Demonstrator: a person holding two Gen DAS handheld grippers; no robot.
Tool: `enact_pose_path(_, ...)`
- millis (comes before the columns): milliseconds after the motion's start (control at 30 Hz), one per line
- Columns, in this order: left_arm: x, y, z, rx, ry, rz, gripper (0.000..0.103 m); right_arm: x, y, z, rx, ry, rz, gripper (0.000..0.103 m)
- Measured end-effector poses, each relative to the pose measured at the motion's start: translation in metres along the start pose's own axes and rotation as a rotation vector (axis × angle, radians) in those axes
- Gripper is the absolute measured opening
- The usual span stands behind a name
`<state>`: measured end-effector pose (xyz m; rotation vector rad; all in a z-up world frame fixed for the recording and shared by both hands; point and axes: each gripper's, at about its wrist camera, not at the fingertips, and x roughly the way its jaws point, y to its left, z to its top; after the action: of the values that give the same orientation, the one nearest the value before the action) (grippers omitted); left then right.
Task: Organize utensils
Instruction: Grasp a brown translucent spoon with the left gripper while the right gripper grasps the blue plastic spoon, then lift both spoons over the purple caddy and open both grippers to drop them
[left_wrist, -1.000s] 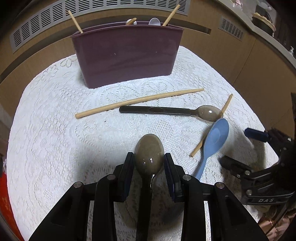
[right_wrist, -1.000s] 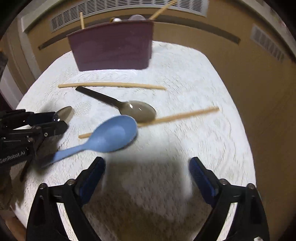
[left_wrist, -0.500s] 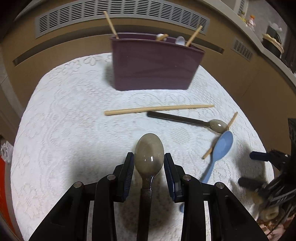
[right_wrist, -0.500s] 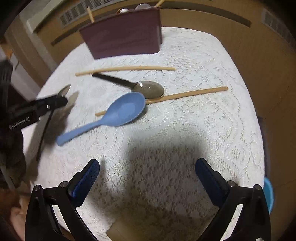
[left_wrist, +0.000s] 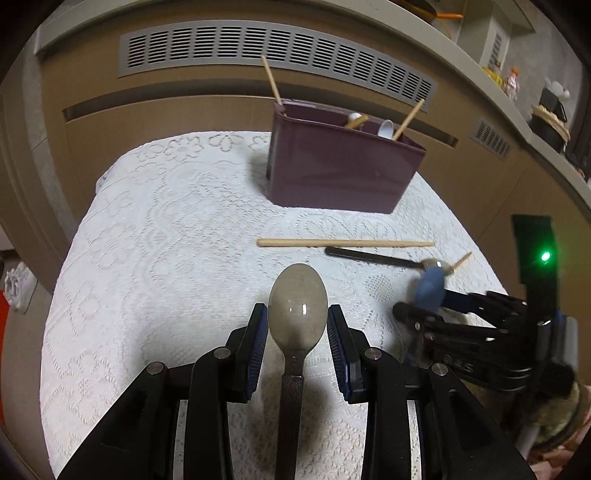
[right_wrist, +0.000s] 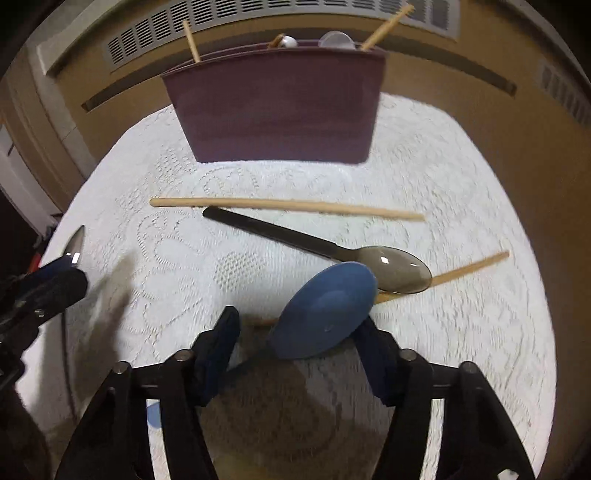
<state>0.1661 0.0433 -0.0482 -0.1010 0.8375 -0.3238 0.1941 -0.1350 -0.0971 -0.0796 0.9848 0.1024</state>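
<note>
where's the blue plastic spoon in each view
Left wrist: blue plastic spoon at right, blurred, at the tip of the right tongs.
Right wrist: its bowl low centre, between closing tongs.
Shared landmark: maroon plastic utensil box behind it.

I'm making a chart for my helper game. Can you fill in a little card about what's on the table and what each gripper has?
Table cover: white lace cloth
Holder: purple box at the far side, with chopsticks and spoons standing in it
Left gripper: holds a grey spoon, bowl pointing forward
Right gripper: jaws closing around a blue spoon; the grip is blurred
Still lying loose: one long chopstick, a dark-handled spoon, and another chopstick partly under that spoon
</note>
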Motion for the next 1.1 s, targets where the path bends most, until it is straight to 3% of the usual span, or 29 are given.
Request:
enact_pose_path(133,-0.001,0.004,-0.003,-0.019,0.005,-0.011,0.034,-0.007,-0.010,0.006,-0.029,-0.007,0.090,0.014)
enact_pose_path(200,-0.002,0.004,-0.005,-0.026,0.008,-0.026,0.034,-0.021,-0.014,0.005,-0.040,-0.038,0.110,0.008)
enact_pose_path(567,-0.022,-0.016,-0.004,-0.012,-0.030,-0.052,0.034,-0.055,-0.039,-0.006,-0.038,-0.071,0.187,0.007)
enact_pose_path(700,-0.033,-0.026,0.004,0.006,-0.067,-0.053,0.033,-0.075,-0.051,-0.004,-0.038,-0.145,0.161,0.007)
enact_pose_path(833,-0.065,-0.049,0.034,0.065,-0.176,-0.071,0.033,-0.116,-0.056,0.019,-0.074,-0.289,0.131,0.007)
enact_pose_path(1000,-0.131,-0.085,0.106,0.189,-0.455,-0.064,0.033,-0.190,-0.073,0.081,-0.072,-0.551,0.110,0.007)
enact_pose_path(1100,-0.153,-0.095,0.140,0.218,-0.572,-0.066,0.033,-0.214,-0.080,0.120,-0.061,-0.667,0.094,0.007)
